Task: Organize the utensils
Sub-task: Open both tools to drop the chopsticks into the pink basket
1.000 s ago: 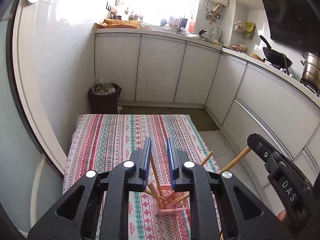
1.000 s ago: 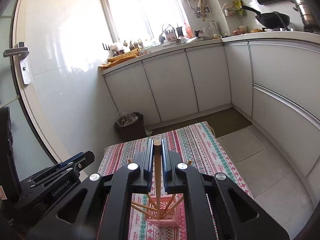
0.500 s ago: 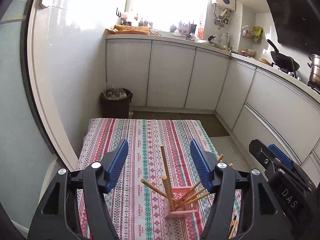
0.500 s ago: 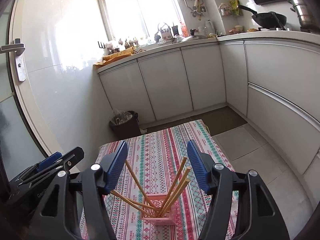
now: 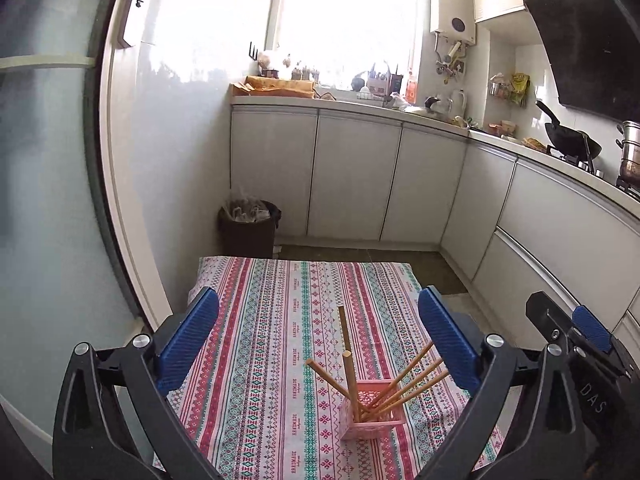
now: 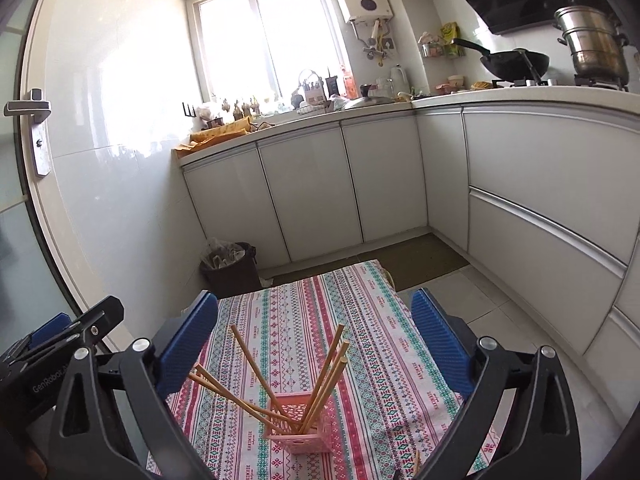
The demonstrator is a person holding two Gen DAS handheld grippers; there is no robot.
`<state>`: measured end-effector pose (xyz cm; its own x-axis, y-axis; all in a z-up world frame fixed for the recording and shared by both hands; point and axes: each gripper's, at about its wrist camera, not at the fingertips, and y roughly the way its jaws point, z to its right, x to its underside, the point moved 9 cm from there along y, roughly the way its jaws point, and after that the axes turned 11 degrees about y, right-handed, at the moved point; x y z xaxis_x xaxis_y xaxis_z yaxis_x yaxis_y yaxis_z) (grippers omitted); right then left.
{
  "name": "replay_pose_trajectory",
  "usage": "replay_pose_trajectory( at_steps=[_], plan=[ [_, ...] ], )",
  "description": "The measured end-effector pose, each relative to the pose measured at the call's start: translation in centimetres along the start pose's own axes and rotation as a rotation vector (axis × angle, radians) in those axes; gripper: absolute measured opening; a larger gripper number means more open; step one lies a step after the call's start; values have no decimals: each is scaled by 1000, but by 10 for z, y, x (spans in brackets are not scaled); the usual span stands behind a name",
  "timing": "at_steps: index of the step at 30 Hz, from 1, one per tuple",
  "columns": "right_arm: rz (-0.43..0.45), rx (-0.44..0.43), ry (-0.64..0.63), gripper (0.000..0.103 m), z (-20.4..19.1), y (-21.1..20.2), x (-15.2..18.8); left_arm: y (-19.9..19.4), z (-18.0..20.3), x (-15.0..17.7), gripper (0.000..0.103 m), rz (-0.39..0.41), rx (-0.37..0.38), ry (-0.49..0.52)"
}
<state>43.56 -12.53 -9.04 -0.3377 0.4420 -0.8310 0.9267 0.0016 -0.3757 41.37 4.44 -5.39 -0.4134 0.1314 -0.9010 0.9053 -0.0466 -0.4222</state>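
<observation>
A small pink slotted holder (image 5: 373, 416) stands on the striped tablecloth (image 5: 280, 320) and holds several wooden chopsticks (image 5: 348, 360) that lean in different directions. My left gripper (image 5: 316, 340) is wide open and empty, above and behind the holder. My right gripper (image 6: 314, 336) is also wide open and empty over the same holder (image 6: 302, 426), with the chopsticks (image 6: 324, 372) fanning up between its jaws. The right gripper shows at the right edge of the left wrist view (image 5: 576, 344). A loose chopstick tip (image 6: 417, 462) lies on the cloth near the bottom.
The small table stands in a narrow kitchen. A dark bin (image 5: 248, 228) sits past its far left corner. White cabinets (image 5: 352, 176) run along the back and right. A wok (image 6: 516, 62) and a steel pot (image 6: 596, 44) sit on the stove. A glass door (image 6: 24, 240) is at left.
Both grippers opened wide and let go of the chopsticks they held, which now stand in the pink holder. Both grippers have drawn up and back from it.
</observation>
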Motion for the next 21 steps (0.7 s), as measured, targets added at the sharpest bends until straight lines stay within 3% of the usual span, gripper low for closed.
replay_pose_trajectory(
  at_steps=[10,21],
  plan=[
    [2,9,22,96,8,-24,-5,-20,4,-2,96,1,2,11],
    [9,39,73,96,49,-65,-9,-44,32,13,96,-28,31,63]
  ],
)
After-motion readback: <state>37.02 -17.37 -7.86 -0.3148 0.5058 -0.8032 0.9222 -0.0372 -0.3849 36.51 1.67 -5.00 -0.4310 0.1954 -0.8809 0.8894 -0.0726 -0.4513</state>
